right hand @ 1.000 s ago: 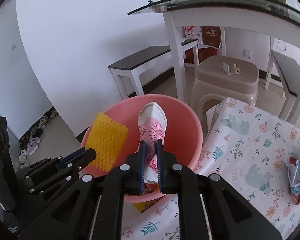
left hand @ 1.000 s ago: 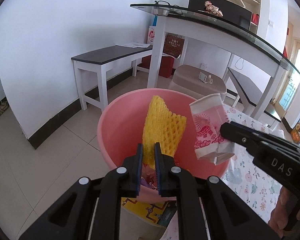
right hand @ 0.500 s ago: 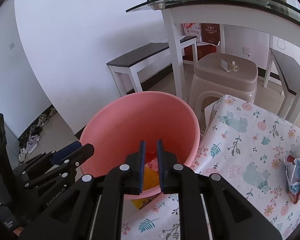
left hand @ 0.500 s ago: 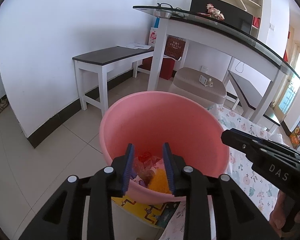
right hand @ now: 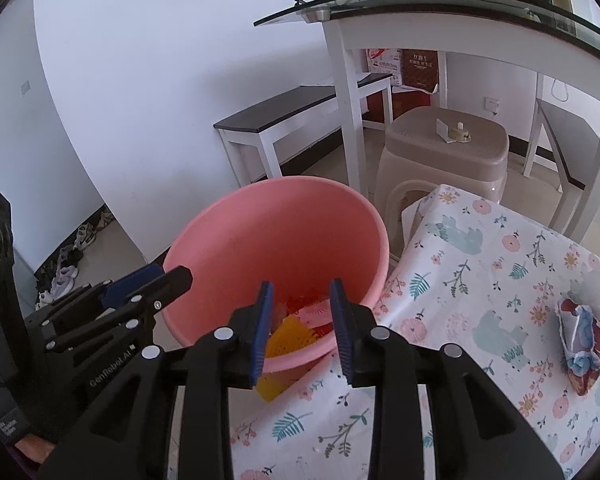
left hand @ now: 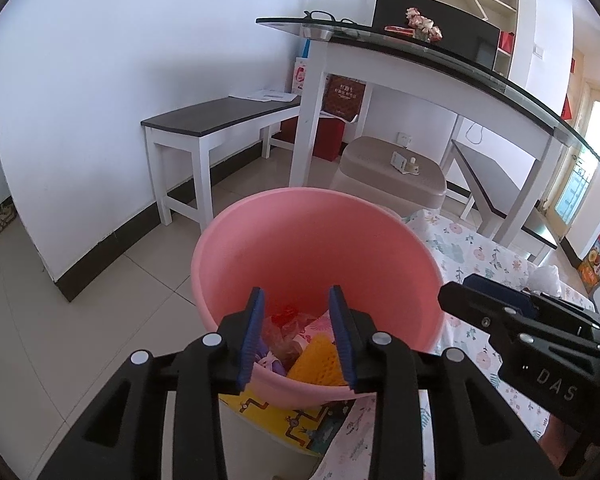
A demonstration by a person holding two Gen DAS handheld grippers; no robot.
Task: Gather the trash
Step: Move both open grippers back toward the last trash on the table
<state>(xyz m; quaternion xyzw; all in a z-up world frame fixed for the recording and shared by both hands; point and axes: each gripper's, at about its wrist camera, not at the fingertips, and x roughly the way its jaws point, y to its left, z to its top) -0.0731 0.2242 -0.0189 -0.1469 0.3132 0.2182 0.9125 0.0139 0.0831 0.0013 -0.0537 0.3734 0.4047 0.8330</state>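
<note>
Trash: yellow foam net (left hand: pixel 318 364) and pink wrapper (right hand: pixel 316 314) lie in pink basin (left hand: pixel 260 240) beside the table edge; left gripper (left hand: pixel 296 334) and right gripper (right hand: pixel 302 326) opening, empty, above it; crumpled wrapper (right hand: pixel 584 338) uncollected near tablecloth's (right hand: pixel 480 280) right edge.

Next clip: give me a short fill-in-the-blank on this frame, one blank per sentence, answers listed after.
1. The yellow foam net lies inside the ____ basin.
2. Both the left claw and right claw hold ____.
3. The crumpled wrapper lies on the ____ tablecloth.

Answers: pink; nothing; floral
</note>
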